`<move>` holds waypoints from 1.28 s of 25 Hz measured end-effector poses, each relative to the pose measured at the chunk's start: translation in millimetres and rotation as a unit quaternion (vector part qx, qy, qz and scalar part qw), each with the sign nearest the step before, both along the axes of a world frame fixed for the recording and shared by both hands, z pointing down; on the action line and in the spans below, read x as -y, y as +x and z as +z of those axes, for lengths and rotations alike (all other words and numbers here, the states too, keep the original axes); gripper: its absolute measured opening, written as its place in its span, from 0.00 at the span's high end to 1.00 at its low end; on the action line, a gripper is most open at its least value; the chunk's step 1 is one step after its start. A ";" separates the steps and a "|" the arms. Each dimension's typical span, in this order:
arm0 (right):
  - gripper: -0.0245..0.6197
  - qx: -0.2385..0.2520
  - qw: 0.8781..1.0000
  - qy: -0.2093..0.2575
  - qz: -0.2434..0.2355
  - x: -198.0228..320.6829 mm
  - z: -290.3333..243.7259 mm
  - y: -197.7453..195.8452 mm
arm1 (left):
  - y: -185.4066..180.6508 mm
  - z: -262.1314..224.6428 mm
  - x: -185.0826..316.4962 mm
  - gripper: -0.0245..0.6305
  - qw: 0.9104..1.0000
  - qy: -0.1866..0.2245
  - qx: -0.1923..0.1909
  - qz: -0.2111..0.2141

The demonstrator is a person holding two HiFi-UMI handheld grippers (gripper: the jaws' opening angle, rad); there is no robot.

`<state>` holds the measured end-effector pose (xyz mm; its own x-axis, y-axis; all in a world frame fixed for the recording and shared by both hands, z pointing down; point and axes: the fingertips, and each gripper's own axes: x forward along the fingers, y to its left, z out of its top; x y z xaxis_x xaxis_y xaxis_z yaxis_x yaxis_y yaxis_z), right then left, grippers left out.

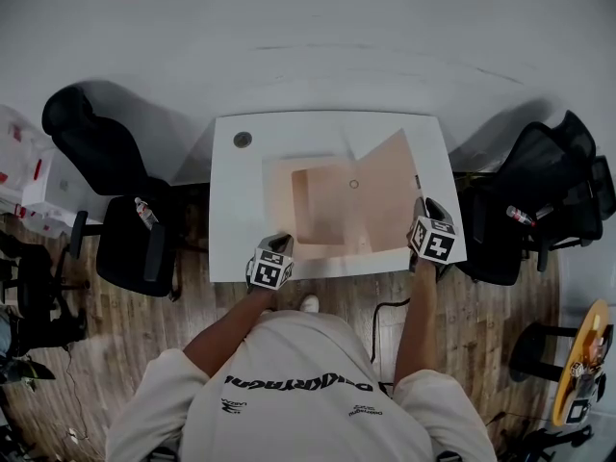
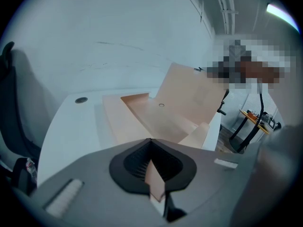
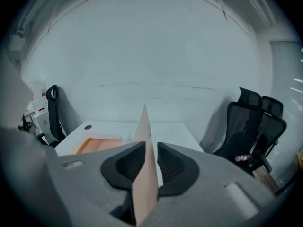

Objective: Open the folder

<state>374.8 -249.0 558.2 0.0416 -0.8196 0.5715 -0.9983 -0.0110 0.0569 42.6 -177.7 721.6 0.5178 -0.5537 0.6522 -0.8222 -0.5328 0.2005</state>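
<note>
The left gripper's [image 2: 151, 144] black ribbed pads meet in a narrow V and pinch a thin peach corner of the folder [image 2: 158, 119], low in the middle of its view; the right gripper's [image 3: 150, 148] ribbed pads stand slightly apart, with the folder's stiff cover [image 3: 143, 126] rising edge-on between them and a small gap showing along its right side, so they do not press on it; both grippers have smooth grey moulded bodies.

The folder is matte, salmon-coloured card and lies open at the centre of the head view; its flat rectangular base rests on the table [image 1: 236, 186], a darker inner pocket sits on the left half, and the cover tilts up toward the right as a broad slanted panel; a small ring [image 1: 354, 184] marks the inside.

The table is smooth, white and rectangular, with a round dark grommet [image 1: 243, 140] at its upper left corner; black mesh chairs [image 1: 101, 157] flank it on a wood-plank floor [image 1: 125, 325].
</note>
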 end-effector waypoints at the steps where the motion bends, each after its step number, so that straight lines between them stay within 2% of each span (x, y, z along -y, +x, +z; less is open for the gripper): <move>1: 0.84 0.002 1.000 0.004 -0.004 0.8 -2.7 -3.2 | -0.7 -2.4 1.3 0.97 1.000 0.005 0.000 -0.001; 5: 0.83 0.005 1.000 0.018 -0.009 0.5 -12.1 -12.8 | -2.7 -11.5 3.6 0.97 0.999 0.031 0.004 0.003; 13: 0.82 0.003 0.999 0.039 -0.023 -1.5 -28.5 -34.7 | -8.9 -21.2 0.8 0.97 0.999 0.045 -0.008 -0.001; 23: 0.83 -0.019 0.994 0.102 -0.031 -16.8 -73.8 -65.1 | -12.8 -43.2 -5.4 0.97 0.997 0.076 -0.023 0.001; 27: 0.86 -0.014 0.992 0.124 -0.037 -27.9 -84.4 -84.4 | -16.5 -53.4 -9.9 0.97 0.996 0.085 -0.030 -0.004; 32: 0.96 0.002 0.990 0.136 -0.048 -42.2 -81.5 -108.8 | -17.5 -72.0 -15.8 0.97 0.994 0.102 -0.046 -0.009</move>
